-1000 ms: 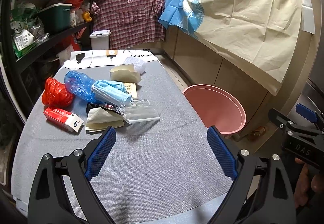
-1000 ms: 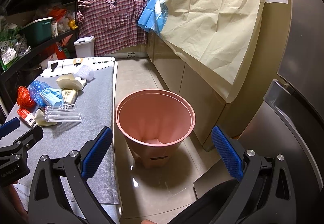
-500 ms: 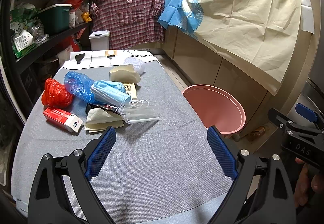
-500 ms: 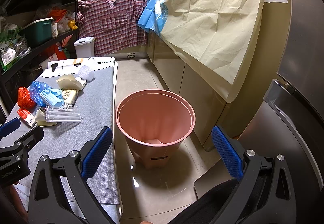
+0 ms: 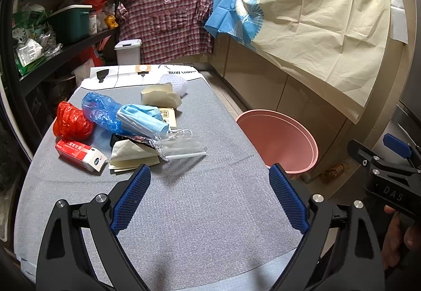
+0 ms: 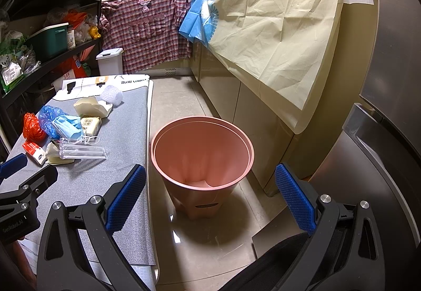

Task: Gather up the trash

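Grey-clothed bench (image 5: 197, 212) fills the near field, bare at its near edge; nothing collected yet by the look of it. Left gripper (image 5: 209, 200) hangs over that bare near part, jaws spread wide, holding nothing. Right gripper (image 6: 210, 195) is off the bench's right edge, also wide open and empty, aimed at the pink bin (image 6: 202, 157) on the floor just beside that edge. Trash sits in one overlapping heap toward the far left of the bench: clear plastic sleeve (image 5: 184, 147) nearest, lying over folded paper (image 5: 131, 157), red-and-white carton (image 5: 80, 155) by the left edge, blue face mask (image 5: 143, 120) with its loops tangled onto the sleeve, blue bag (image 5: 101, 112), red bag (image 5: 71, 122), then a cream paper box (image 5: 160, 99) and white foam net (image 5: 175, 83) farthest out. Risks, my read: the sleeve is thin, flat and slick, so pads may skid or pinch cloth instead; grabbing the mask likely drags the sleeve along by the loops and drops it short of the bin; bags could balloon and slip. Bin rim sits below bench level, so an early release over the right edge lands on the floor.
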The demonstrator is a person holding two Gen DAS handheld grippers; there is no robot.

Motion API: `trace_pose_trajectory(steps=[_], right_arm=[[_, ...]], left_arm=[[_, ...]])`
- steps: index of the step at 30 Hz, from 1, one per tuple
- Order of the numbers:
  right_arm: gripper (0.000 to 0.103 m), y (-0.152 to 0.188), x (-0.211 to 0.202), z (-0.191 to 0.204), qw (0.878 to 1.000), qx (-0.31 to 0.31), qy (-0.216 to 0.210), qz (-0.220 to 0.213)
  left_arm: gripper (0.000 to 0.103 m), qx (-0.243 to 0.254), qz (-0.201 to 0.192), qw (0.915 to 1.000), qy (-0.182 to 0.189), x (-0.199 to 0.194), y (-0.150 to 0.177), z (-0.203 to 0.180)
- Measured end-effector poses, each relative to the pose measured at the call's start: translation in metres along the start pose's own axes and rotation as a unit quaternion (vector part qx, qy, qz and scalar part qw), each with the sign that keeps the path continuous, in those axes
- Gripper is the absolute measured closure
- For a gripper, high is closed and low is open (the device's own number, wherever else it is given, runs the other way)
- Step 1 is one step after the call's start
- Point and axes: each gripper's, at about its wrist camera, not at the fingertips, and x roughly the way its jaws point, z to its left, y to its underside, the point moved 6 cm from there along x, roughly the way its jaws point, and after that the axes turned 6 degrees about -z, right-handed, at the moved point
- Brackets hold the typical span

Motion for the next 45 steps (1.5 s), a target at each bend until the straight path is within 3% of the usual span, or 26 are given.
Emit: trace_pose_trajectory(steps=[9,12,17,20,27,32,35,37,42,45], right_arm=[[0.007,-0.001,0.0,0.0,1.0,0.002,-0.001,0.001],[0.007,-0.001,0.0,0.0,1.0,0.003,0.001,0.0],[0.023,-0.007,-0.006,0.005,1.0,0.007,-0.006,-0.008],[0.03,-0.009,-0.004,0.008,1.0,0.014,-0.022,-0.008],[0.039,-0.027,0.009,0.055,0.993,0.023,-0.112,-0.001],[0.052,-0.04,0.026,0.102,0.985,0.012,-0.173,0.007],[0.065,-0.04,0.043,0.129,0.977,0.021,-0.211,0.03],[0.068,-0.038,0.057,0.146,0.969,0.038,-0.239,0.051],[0.064,-0.018,0.087,0.172,0.951,0.101,-0.271,0.108],[0.051,0.003,0.101,0.184,0.933,0.137,-0.297,0.152]], left_arm=[[0.015,0.0,-0.002,1.0,0.0,-0.001,-0.001,-0.003],[0.021,0.0,-0.005,1.0,-0.002,-0.002,-0.003,-0.004],[0.028,-0.007,-0.018,0.9993,-0.031,-0.008,-0.009,0.007],[0.035,-0.017,-0.018,0.9982,-0.055,-0.007,-0.012,0.022],[0.042,-0.064,-0.004,0.9936,-0.092,-0.001,-0.014,0.059],[0.042,-0.099,-0.005,0.986,-0.134,0.002,-0.015,0.095],[0.042,-0.115,-0.002,0.9818,-0.151,0.005,-0.013,0.113],[0.042,-0.125,0.0,0.9783,-0.165,0.008,-0.012,0.126],[0.042,-0.138,0.005,0.971,-0.195,0.018,-0.009,0.151],[0.042,-0.144,0.013,0.9666,-0.212,0.027,-0.007,0.166]])
